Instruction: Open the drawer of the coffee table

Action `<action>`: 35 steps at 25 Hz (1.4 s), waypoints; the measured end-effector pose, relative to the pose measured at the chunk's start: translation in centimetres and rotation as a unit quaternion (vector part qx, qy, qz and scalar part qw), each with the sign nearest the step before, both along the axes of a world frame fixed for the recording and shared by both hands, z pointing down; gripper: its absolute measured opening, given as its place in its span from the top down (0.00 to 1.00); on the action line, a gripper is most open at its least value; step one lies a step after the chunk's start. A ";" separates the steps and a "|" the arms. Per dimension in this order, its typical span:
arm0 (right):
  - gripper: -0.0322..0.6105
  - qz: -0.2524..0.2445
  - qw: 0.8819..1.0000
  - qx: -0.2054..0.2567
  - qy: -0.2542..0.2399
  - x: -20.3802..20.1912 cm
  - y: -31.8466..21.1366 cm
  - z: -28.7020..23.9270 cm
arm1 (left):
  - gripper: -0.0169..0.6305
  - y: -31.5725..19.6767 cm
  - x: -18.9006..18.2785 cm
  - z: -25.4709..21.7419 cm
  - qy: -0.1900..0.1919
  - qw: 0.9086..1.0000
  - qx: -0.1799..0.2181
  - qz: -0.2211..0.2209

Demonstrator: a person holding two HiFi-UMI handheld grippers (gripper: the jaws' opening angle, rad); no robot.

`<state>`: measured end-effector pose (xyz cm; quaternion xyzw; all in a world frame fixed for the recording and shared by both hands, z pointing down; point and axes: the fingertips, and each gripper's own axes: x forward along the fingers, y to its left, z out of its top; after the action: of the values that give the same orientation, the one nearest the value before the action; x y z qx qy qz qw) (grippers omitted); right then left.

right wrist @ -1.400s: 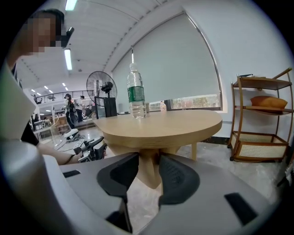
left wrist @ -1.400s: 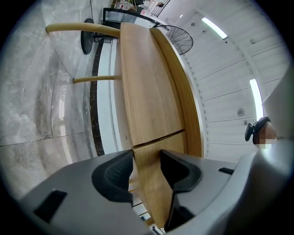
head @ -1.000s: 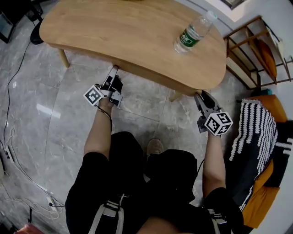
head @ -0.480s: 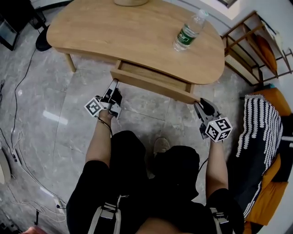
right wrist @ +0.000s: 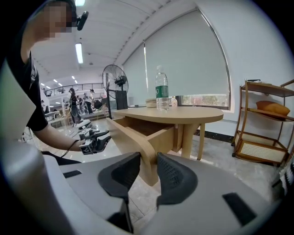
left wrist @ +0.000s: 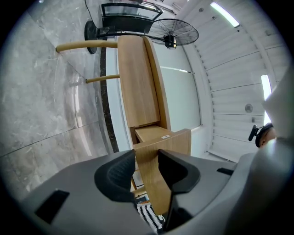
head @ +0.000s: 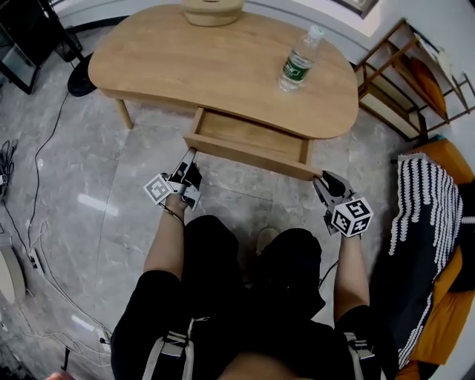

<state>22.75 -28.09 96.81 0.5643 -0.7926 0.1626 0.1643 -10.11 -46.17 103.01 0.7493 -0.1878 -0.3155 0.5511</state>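
Note:
The wooden coffee table (head: 215,67) has its drawer (head: 249,135) pulled out toward me. My left gripper (head: 191,154) grips the left end of the drawer front (head: 245,154). In the left gripper view the front panel (left wrist: 165,137) stands between the pads of the left gripper (left wrist: 147,169), which touch it on both sides; its jaws are closing. My right gripper (head: 320,178) holds the right end. In the right gripper view the panel's rounded corner (right wrist: 135,137) sits between the pads of the right gripper (right wrist: 148,172). The drawer's inside looks bare.
A green-labelled water bottle (head: 295,63) stands on the tabletop at the right, a beige object (head: 211,11) at the far edge. A wooden shelf rack (head: 401,74) and a striped cushion (head: 419,215) are to the right. Cables (head: 30,223) lie on the floor at left, and my knees are just below the drawer.
The drawer, shut a second ago, has slid out of the table. Both grippers have drawn back toward me with the drawer front between their jaws.

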 end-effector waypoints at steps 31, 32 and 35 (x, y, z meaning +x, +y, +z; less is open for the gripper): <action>0.93 0.201 0.950 0.238 0.028 -5.5 -5.6 -21.8 | 0.94 3.8 -2.2 -26.3 -0.586 0.742 0.259 -0.196; 0.93 0.191 0.952 0.238 0.034 -6.6 -5.8 -22.1 | 0.94 4.5 -1.0 -27.6 -0.578 0.746 0.271 -0.193; 0.93 0.174 0.955 0.236 0.046 -8.6 -6.7 -22.5 | 0.94 5.6 2.1 -29.8 -0.557 0.755 0.296 -0.180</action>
<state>14.15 -34.74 74.33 0.7228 -0.6898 -0.0290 0.0316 -7.98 -40.60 73.22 0.8707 -0.4900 0.0249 0.0330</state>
